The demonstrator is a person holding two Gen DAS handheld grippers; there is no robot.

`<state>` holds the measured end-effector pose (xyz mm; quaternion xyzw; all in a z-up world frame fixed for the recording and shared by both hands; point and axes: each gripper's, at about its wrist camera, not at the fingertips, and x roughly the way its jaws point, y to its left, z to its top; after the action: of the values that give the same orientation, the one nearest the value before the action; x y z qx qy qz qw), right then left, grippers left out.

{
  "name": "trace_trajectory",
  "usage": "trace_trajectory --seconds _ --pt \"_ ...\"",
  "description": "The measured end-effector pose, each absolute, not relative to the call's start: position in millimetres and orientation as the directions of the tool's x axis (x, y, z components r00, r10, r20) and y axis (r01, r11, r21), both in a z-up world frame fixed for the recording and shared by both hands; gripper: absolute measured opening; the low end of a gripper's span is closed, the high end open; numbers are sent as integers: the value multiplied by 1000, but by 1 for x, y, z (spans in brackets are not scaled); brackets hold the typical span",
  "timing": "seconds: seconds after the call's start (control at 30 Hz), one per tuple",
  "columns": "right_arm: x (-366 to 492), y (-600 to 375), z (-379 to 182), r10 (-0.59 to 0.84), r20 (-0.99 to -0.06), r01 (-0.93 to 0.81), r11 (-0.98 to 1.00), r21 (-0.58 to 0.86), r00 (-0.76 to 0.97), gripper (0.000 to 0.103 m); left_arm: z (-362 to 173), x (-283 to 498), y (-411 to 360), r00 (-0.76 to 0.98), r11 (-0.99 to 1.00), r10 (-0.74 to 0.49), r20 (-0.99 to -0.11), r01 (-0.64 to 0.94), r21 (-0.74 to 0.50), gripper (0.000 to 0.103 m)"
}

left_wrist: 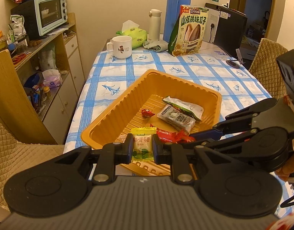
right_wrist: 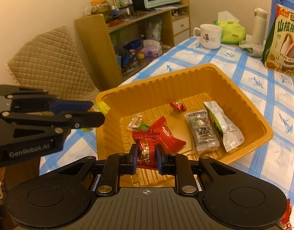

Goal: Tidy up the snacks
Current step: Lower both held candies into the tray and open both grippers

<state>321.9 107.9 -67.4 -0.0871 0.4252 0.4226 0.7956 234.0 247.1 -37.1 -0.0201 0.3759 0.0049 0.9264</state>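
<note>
Left claw (left_wrist: 142,148) clamped on yellow candy (left_wrist: 142,143); right claw (right_wrist: 146,155) clamped on red candy (right_wrist: 146,154); both seemingly above tray (right_wrist: 185,80) rim.

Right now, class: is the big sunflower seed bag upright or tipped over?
Upright. The sunflower seed bag stands on its base on the checked tablecloth, front panel facing the camera.

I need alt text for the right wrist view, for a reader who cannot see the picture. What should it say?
The right gripper holds a red candy in closed jaws above the near edge of an orange tray that holds several wrapped snacks. At left, the left gripper holds a yellow-wrapped candy by the tray's corner, all on a blue-checked tablecloth.
</note>
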Motion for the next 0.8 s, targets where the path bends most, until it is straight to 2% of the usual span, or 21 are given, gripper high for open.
trace_trajectory --seconds 0.47,0.63,0.8 --pt "330 107 -75 563 -770 -706 674 218 300 24 -42 245 255 712 999 -31 -702 -3 -47 18" --pt "335 100 -72 555 -765 -681 699 218 325 33 -42 251 253 712 999 -44 -701 14 -48 18" --pt "338 95 -69 552 -761 -669 711 216 341 36 -45 257 249 705 998 -62 -707 33 -55 18"
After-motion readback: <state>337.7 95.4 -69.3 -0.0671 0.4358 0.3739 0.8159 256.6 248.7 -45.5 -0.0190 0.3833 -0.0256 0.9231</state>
